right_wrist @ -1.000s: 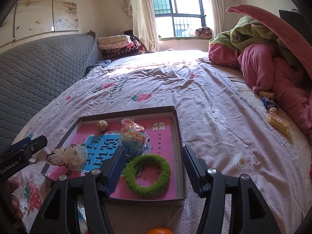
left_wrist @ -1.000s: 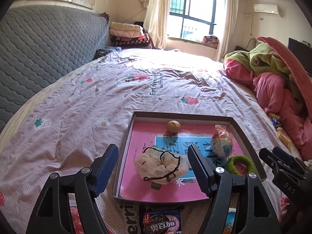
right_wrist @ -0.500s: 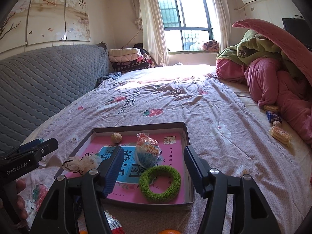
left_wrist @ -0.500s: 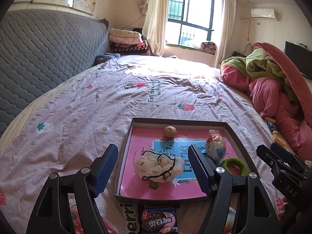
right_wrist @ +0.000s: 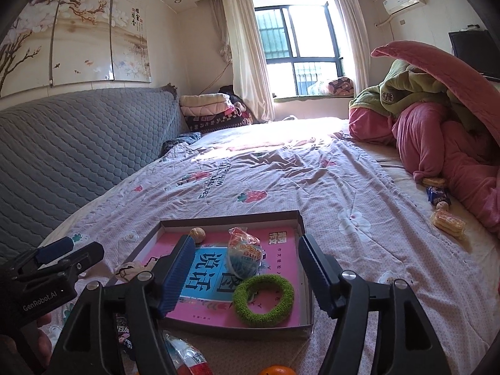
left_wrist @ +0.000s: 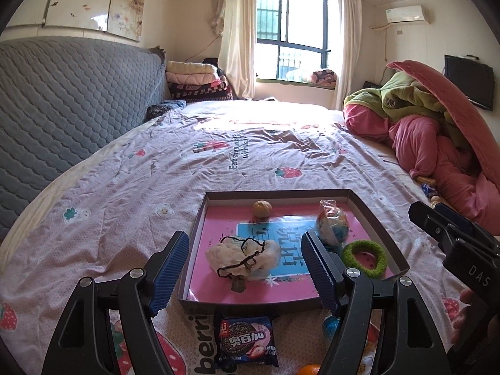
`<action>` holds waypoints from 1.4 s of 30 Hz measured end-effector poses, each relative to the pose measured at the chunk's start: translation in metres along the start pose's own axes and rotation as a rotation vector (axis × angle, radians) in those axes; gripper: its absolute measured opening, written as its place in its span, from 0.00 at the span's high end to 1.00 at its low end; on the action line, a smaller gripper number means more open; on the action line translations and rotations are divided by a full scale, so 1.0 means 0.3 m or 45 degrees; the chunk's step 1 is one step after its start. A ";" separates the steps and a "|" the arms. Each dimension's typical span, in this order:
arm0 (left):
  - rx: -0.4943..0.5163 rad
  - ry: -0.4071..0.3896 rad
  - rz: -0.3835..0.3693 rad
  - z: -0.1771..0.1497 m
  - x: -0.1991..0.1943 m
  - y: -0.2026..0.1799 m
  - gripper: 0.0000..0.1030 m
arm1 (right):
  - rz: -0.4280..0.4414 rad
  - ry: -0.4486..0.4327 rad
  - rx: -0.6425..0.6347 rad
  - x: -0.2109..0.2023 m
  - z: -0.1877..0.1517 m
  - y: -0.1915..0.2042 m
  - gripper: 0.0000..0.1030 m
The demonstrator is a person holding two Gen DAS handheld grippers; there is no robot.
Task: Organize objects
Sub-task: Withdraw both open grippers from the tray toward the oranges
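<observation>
Task looks part done. Box [left_wrist: 379, 229] on the bed [left_wrist: 125, 193] already holds 4 things: 1 walnut [left_wrist: 262, 208] by the far edge, 1 snack bag [left_wrist: 332, 226] toward the far right corner, 1 green ring [left_wrist: 363, 257] at the near right corner, 1 mesh pouch [left_wrist: 243, 257] near the left edge.

Still out, just off the box's near edge: 1 cookie pack [left_wrist: 246, 342], 1 orange [right_wrist: 277, 370], 1 red-white pack [right_wrist: 187, 356], 1 blue item [left_wrist: 330, 327], partly hidden. By the bed's right edge, well apart from the box: approx. 4 more snacks [right_wrist: 447, 224].

L gripper [left_wrist: 245, 268]: fingers spread wide, nothing btwn them. R gripper [right_wrist: 247, 275]: jaws have just been opening, fingers spread, holding nothing; both hang short of the box's near edge.
</observation>
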State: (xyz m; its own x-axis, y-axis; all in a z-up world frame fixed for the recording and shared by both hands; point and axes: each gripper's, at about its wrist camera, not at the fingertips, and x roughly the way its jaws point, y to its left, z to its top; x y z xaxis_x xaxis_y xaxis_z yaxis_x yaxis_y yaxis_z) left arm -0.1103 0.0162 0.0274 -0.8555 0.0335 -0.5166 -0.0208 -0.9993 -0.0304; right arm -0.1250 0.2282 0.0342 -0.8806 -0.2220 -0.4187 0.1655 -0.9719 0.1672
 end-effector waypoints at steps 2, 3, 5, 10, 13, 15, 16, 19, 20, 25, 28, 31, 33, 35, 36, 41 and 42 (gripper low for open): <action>0.016 0.002 -0.007 -0.015 -0.010 -0.016 0.27 | 0.006 -0.006 0.011 -0.015 -0.008 -0.007 0.32; 0.025 0.008 -0.013 -0.024 -0.014 -0.024 0.27 | 0.007 -0.009 0.016 -0.022 -0.012 -0.009 0.31; 0.035 0.012 -0.014 -0.045 -0.026 -0.034 0.27 | 0.005 -0.010 0.025 -0.031 -0.019 -0.016 0.31; 0.078 0.030 -0.024 -0.096 -0.050 -0.061 0.27 | 0.004 -0.007 0.060 -0.057 -0.046 -0.038 0.29; 0.081 0.027 -0.024 -0.112 -0.064 -0.067 0.27 | 0.007 -0.007 0.075 -0.078 -0.062 -0.050 0.27; 0.070 0.035 -0.021 -0.117 -0.072 -0.069 0.27 | 0.014 -0.011 0.077 -0.095 -0.071 -0.055 0.24; 0.062 0.040 -0.018 -0.122 -0.076 -0.069 0.27 | 0.010 -0.021 0.079 -0.105 -0.073 -0.057 0.24; 0.061 0.065 -0.032 -0.142 -0.082 -0.076 0.26 | 0.023 -0.037 0.084 -0.132 -0.079 -0.061 0.21; 0.067 0.071 -0.028 -0.148 -0.082 -0.079 0.26 | 0.017 -0.038 0.086 -0.138 -0.083 -0.061 0.20; 0.080 0.086 -0.041 -0.177 -0.097 -0.093 0.26 | -0.003 -0.024 0.065 -0.161 -0.105 -0.057 0.20; 0.096 0.101 -0.046 -0.197 -0.101 -0.104 0.26 | -0.013 -0.029 0.054 -0.179 -0.115 -0.060 0.20; 0.107 0.108 -0.049 -0.212 -0.109 -0.110 0.26 | -0.024 -0.026 0.054 -0.188 -0.125 -0.066 0.20; 0.107 0.110 -0.050 -0.214 -0.110 -0.111 0.26 | -0.026 -0.019 0.053 -0.191 -0.130 -0.067 0.20; 0.102 0.113 -0.052 -0.221 -0.113 -0.110 0.26 | -0.032 -0.017 0.045 -0.196 -0.136 -0.065 0.20; 0.102 0.117 -0.055 -0.225 -0.114 -0.109 0.26 | -0.034 -0.018 0.044 -0.198 -0.138 -0.065 0.20; 0.102 0.134 -0.049 -0.247 -0.116 -0.105 0.26 | -0.017 -0.031 0.040 -0.216 -0.144 -0.062 0.19; 0.100 0.138 -0.056 -0.248 -0.117 -0.105 0.26 | -0.015 -0.030 0.038 -0.217 -0.145 -0.064 0.19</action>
State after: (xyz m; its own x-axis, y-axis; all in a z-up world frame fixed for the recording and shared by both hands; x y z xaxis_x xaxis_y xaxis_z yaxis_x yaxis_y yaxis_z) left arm -0.0412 0.0475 -0.0171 -0.7920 0.0747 -0.6059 -0.1014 -0.9948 0.0100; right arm -0.0514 0.2578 0.0193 -0.8928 -0.2084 -0.3994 0.1421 -0.9716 0.1891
